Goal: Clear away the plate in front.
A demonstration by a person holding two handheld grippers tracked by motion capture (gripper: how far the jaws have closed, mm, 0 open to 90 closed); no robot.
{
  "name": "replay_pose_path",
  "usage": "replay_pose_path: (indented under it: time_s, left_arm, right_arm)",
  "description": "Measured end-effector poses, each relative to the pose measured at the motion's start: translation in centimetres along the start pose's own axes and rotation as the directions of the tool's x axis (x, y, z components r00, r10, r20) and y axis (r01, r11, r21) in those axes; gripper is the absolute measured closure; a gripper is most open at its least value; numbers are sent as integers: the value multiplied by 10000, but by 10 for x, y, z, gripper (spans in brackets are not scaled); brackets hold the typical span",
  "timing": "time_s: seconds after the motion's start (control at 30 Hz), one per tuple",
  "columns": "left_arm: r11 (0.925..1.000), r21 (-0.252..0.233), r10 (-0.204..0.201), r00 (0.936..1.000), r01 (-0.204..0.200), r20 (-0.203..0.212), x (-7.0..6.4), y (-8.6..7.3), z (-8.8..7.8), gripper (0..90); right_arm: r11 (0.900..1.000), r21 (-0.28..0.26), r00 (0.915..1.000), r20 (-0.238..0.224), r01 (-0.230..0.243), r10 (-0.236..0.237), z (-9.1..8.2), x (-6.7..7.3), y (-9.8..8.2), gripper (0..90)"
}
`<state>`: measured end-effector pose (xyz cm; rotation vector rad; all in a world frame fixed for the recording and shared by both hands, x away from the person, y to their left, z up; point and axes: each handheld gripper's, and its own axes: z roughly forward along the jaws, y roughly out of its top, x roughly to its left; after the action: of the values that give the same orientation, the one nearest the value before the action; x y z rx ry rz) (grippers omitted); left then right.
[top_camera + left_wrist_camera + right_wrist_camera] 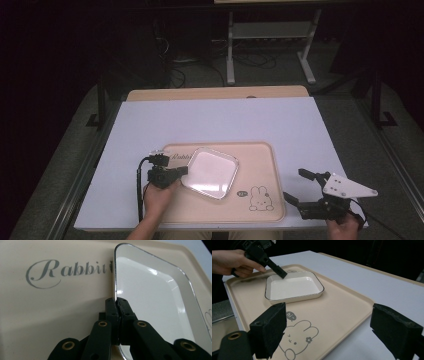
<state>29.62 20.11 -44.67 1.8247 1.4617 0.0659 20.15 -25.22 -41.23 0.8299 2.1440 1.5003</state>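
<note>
The left tool (117, 305) is pinching the rim of the white dish (211, 171), which is sitting on the beige tray (260, 160) on the worktop (215, 120); its own view is showing "Rabbit" lettering. The right tool (295, 186) is hanging released beside the tray's right edge.

Both grippers are seen to be black throughout. On the left gripper (184, 170), two slim jaws with flat black pads are carried on linked arms pinned with brass-ringed rivets; small dark screw holes are noted near the tips. A black cable (138, 192) is looped from its body. On the right gripper (296, 186), thick, rough-surfaced foam-like pads are fitted, and a grey three-cornered plate (345, 186) with small holes is mounted on top. Forearms are left bare; no sleeves are seen.
</note>
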Motion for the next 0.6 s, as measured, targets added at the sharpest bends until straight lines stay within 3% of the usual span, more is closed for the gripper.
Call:
replay_pose_path:
  time_s: [0.27, 0.4, 0.6]
  left_arm:
    - [9999, -81, -117, 9997, 116, -212, -3, -6, -5, 869]
    - [9997, -125, -234, 9995, 231, -201, -4, -9, -9, 788]
    - [9998, -167, 73, 9996, -77, -281, -11, -14, -15, 734]
  right_arm:
    - [10000, -33, 10000, -32, 12, -12, 0, 0, 0, 129]
    - [10000, -10, 10000, -38, 9, -9, 0, 0, 0, 129]
    - [10000, -14, 10000, -36, 31, -31, 0, 1, 1, 129]
